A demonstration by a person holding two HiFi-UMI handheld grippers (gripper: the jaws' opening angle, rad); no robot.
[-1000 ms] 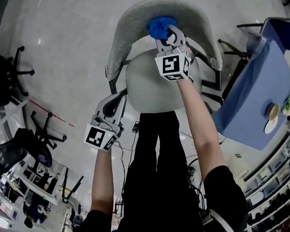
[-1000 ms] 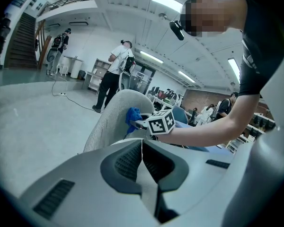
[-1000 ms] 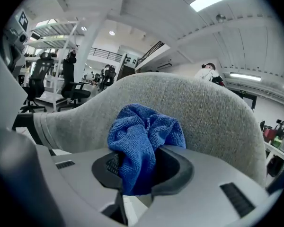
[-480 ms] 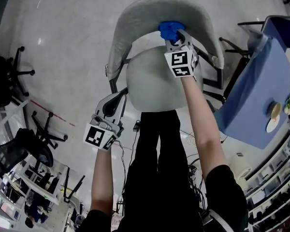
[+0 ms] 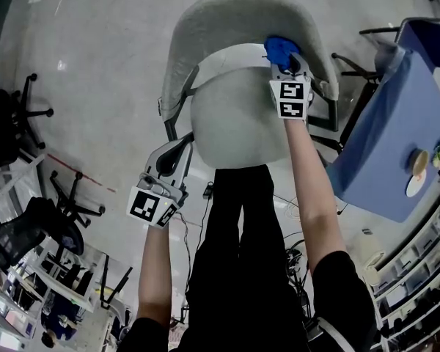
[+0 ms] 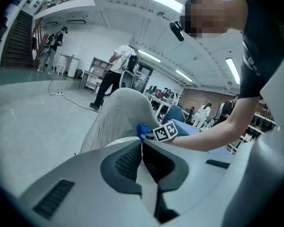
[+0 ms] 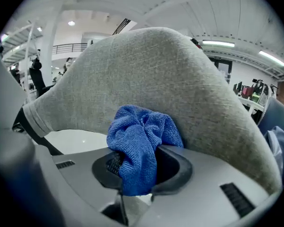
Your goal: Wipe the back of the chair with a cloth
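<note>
Firstly, left gripper (image 5: 174, 151) — jaws pressed together, empty, low beside the seat, well apart from the work. Centre: grey chair back (image 5: 227, 13). Right gripper (image 5: 284, 59) pinches the blue cloth (image 5: 280, 48), which touches the backrest's right part — straight ahead of the jaws.

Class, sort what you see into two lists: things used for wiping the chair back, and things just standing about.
In use:
cloth
chair back
right tongs, gripping the cloth

Standing about:
left tongs, shut and empty
blue table
black office chairs
</note>
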